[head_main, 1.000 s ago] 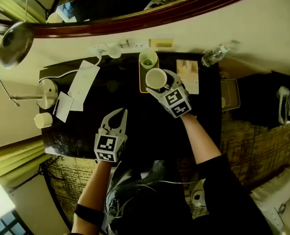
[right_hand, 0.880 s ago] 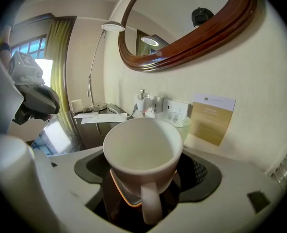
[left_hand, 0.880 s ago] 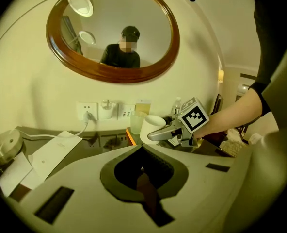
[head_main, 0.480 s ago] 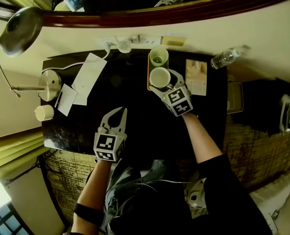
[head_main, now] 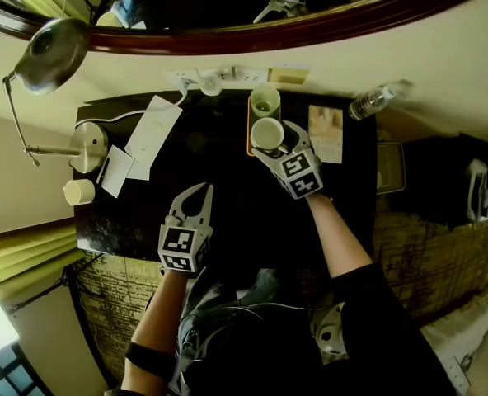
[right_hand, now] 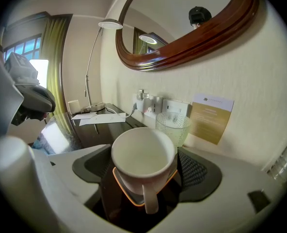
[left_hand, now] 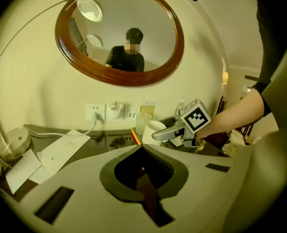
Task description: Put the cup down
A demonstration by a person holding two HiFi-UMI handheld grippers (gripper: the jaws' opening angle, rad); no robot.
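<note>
Cup point(head_main: 265, 133) is down: white, upright, on the near end of the orange-rimmed tray point(head_main: 249, 141), handle toward the gripper's body. The right gripper point(head_main: 275, 143) straddles it. Its jaws are wide and have just been opening, with the cup between them and the pads just beside its wall, no squeeze visible. One clear textured glass point(head_main: 265, 101) is on the same tray, just behind the cup on the wall side. The tray sits on a dark glossy counter point(head_main: 227, 205) pushed against a cream wall. Wall sockets point(head_main: 219, 77) and a gold card point(head_main: 287, 75) are right behind it, and an oval wood-framed mirror point(head_main: 326, 19) hangs above. A leaflet point(head_main: 325, 134) lies just right of the tray, and a bottle point(head_main: 369, 101) lies at the far right corner. At the left end are two white papers point(head_main: 153, 130), a lamp point(head_main: 87, 147) with its head over the edge, and a small white round thing point(head_main: 79, 191), can't tell what. The floor point(head_main: 429, 250) is patterned. The right forearm comes in bare from lower right, gripper pointing at the wall and tilted down. The left gripper point(head_main: 199, 191) hangs over the counter's near edge, well apart from the tray, jaws together and empty, also tilted down. Count: one cup, one glass, one tray, one bottle, two papers, two grippers.
</note>
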